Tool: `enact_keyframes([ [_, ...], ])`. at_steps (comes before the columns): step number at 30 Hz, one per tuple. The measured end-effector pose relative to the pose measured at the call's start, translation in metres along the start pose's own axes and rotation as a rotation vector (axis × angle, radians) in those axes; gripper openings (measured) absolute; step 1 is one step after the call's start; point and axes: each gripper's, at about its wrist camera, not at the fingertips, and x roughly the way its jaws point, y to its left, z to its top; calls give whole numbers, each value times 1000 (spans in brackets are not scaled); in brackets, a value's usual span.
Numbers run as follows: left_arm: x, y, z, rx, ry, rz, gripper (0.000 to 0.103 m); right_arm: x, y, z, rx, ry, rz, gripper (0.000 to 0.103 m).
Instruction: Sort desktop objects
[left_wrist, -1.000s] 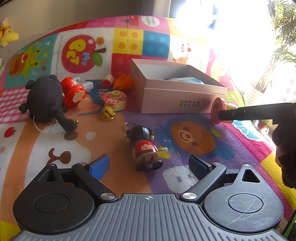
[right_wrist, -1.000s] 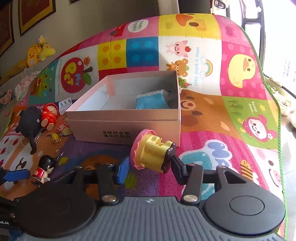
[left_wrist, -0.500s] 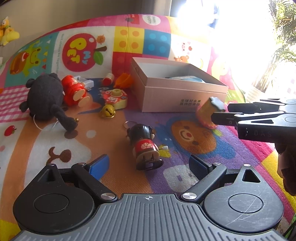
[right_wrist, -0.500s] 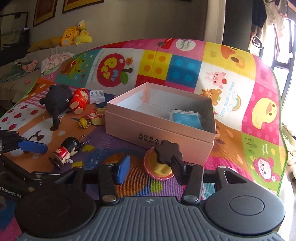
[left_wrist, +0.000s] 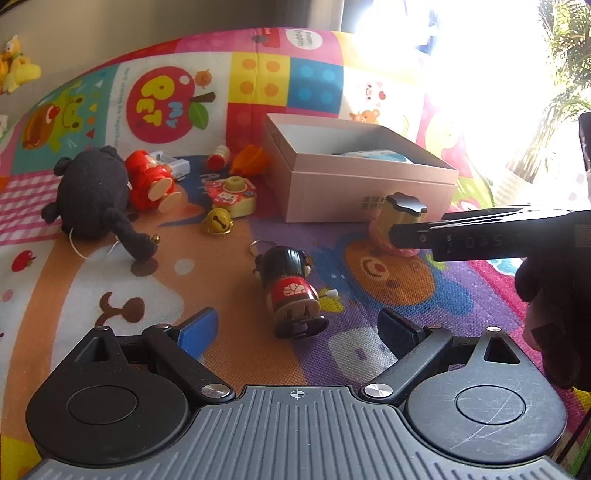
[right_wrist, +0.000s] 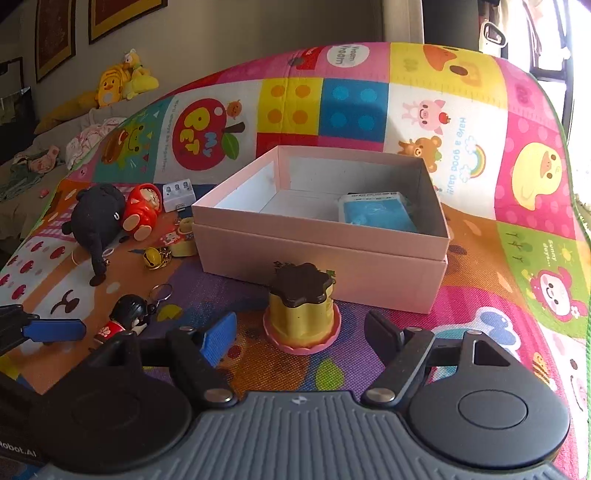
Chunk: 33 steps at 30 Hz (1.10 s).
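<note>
A: Where is the yellow pudding toy (right_wrist: 301, 315) found?

B: It is seen upright on its pink base at lower centre of the right wrist view, on the play mat (right_wrist: 480, 306), just in front of the pink box (right_wrist: 321, 254). It is framed by the right gripper (right_wrist: 301, 332), whose fingers are spread wide on either side, with a clear gap to the toy on each.

A: And the box?

B: It is open at the middle of the frame, with a blue packet (right_wrist: 375, 216) lying in its right half.

A: How should the step be done well?

B: By judgement, the toy is to be gripped and lifted into the box. The fingers should be closed squarely on the yellow ribbed body, below the dark cap and above the flared pink rim, so that nothing slips. The box wall should then be cleared fully before release is made over the bare left part of the floor.

A: What of the other side?

B: The left gripper (left_wrist: 297, 330) is held with its fingers wide apart and nothing between them, low in the left wrist view, just short of the black-haired doll (left_wrist: 291, 290). Further left, a black plush (left_wrist: 94, 194), a red figure (left_wrist: 147, 179) and a gold bell (left_wrist: 217, 220) are left unsorted.
</note>
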Motion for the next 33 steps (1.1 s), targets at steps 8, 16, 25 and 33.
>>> enact_keyframes([
  [8,2,1,1,-6,11,6,97,10,-2,7,17,22,-5,43],
  [16,2,5,5,52,9,47,97,-30,-2,-24,-39,20,22,43],
  [25,-3,40,15,145,-26,293,98,-29,-14,-31,33,21,-38,80],
  [33,-15,72,28,-18,-64,293,100,-23,-6,-31,-6,58,-45,91],
])
